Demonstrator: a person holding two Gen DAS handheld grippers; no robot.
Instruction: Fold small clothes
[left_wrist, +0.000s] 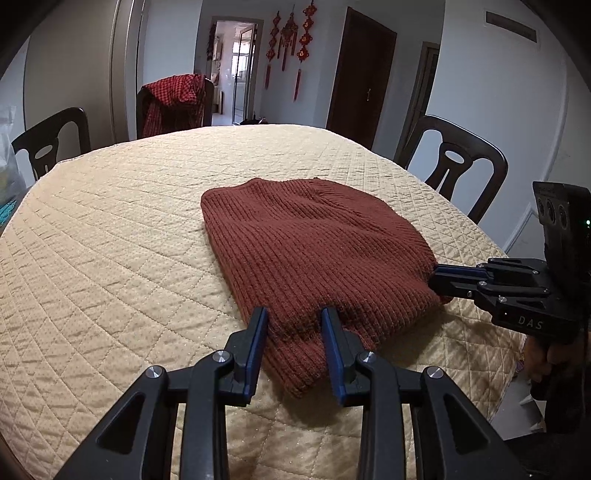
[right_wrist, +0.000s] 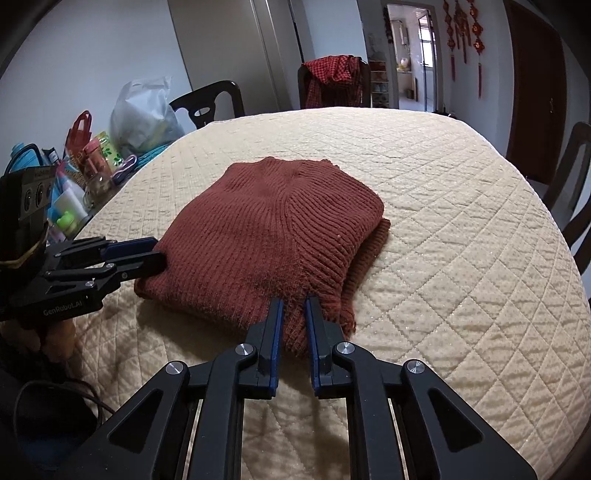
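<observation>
A rust-brown ribbed knit garment (left_wrist: 314, 251) lies folded in layers on the cream quilted table cover (left_wrist: 118, 240); it also shows in the right wrist view (right_wrist: 266, 236). My left gripper (left_wrist: 295, 314) has its fingers around the garment's near edge, with fabric between them. My right gripper (right_wrist: 294, 304) is shut on the garment's near corner. The right gripper also shows in the left wrist view (left_wrist: 437, 275) at the garment's right edge. The left gripper shows in the right wrist view (right_wrist: 157, 249) at the garment's left edge.
Dark wooden chairs (left_wrist: 458, 166) stand around the table, one draped with a red checked cloth (left_wrist: 173, 103). Bottles, bags and a plastic sack (right_wrist: 144, 114) crowd the table's far left. The quilted cover (right_wrist: 461, 221) spreads wide to the right.
</observation>
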